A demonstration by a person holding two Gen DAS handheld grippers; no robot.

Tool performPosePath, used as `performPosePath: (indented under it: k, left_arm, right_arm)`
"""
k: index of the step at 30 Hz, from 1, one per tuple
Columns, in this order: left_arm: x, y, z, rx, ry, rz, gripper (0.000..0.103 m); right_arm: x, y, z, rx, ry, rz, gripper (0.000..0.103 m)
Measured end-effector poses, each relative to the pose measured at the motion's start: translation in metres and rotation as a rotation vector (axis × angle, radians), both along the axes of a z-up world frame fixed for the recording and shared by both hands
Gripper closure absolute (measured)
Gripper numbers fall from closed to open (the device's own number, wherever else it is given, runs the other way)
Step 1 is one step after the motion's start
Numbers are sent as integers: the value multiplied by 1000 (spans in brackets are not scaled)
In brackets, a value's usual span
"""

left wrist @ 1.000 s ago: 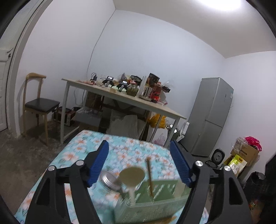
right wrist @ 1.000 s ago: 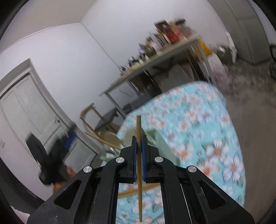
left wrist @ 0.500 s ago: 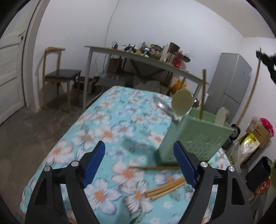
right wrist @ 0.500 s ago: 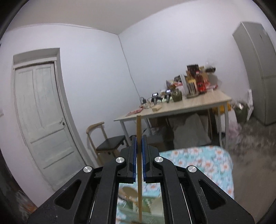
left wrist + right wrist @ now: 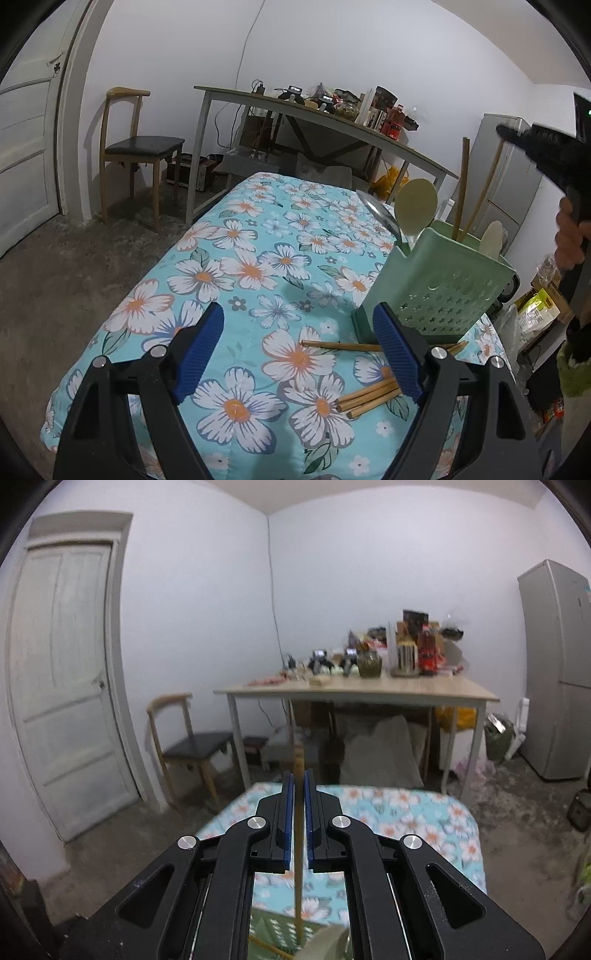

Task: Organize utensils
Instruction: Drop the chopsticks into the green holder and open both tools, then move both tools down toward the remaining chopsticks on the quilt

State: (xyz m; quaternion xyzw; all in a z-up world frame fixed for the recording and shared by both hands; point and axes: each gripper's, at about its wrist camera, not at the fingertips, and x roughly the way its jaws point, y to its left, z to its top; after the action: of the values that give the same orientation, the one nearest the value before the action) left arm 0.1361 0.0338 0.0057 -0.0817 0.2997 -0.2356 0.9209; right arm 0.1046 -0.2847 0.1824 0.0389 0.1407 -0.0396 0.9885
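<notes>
A green perforated utensil holder [image 5: 439, 291] stands on the floral cloth [image 5: 236, 266], with a metal spoon [image 5: 380, 218], a pale spoon [image 5: 415, 201] and an upright chopstick [image 5: 462, 184] in it. Several loose bamboo chopsticks [image 5: 369, 398] lie on the cloth in front of it. My left gripper [image 5: 299, 328] hangs open just above them, nothing between its fingers. My right gripper [image 5: 299, 775] is above the holder [image 5: 273, 932]; its jaws are opening, with one chopstick [image 5: 298, 853] loose between them, its lower end in the holder. That slanted chopstick [image 5: 484, 192] rises toward the right gripper [image 5: 535, 147].
A person's hand [image 5: 570, 236] holds the right gripper at the right edge. Beyond the cloth stand a cluttered wooden table [image 5: 354, 692], a chair [image 5: 136, 147], a door [image 5: 62, 686] and a grey fridge [image 5: 557, 672]. Boxes and bags sit on the floor at right [image 5: 539, 306].
My left gripper came down and tilted toward the loose chopsticks. My right gripper rolled upright and moved over the holder; its jaws parted slightly and the chopstick slid down a little.
</notes>
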Motion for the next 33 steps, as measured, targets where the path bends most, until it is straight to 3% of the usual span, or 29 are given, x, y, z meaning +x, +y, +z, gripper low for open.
performPosePath:
  k: [1, 3, 7, 21, 27, 33]
  left_arm:
    - [-1, 1, 1, -2, 2, 0, 22]
    - [-1, 2, 0, -3, 2, -3, 22]
    - [-1, 1, 1, -4, 5, -3, 22]
    - [-5, -6, 1, 1, 13, -49, 20]
    - [-8, -19, -3, 32, 28, -92, 18]
    - [-8, -31, -15, 64, 78, -136, 17]
  right_arm:
    - [0, -1, -3, 6, 15, -2, 73]
    - [-6, -6, -5, 28, 13, -11, 62]
    - [-23, -9, 0, 47, -10, -17, 51]
    - [-88, -29, -14, 222, -10, -37, 32]
    - [-111, -31, -48, 310, 83, -46, 23]
    - [-101, -6, -118, 384, 325, -10, 20]
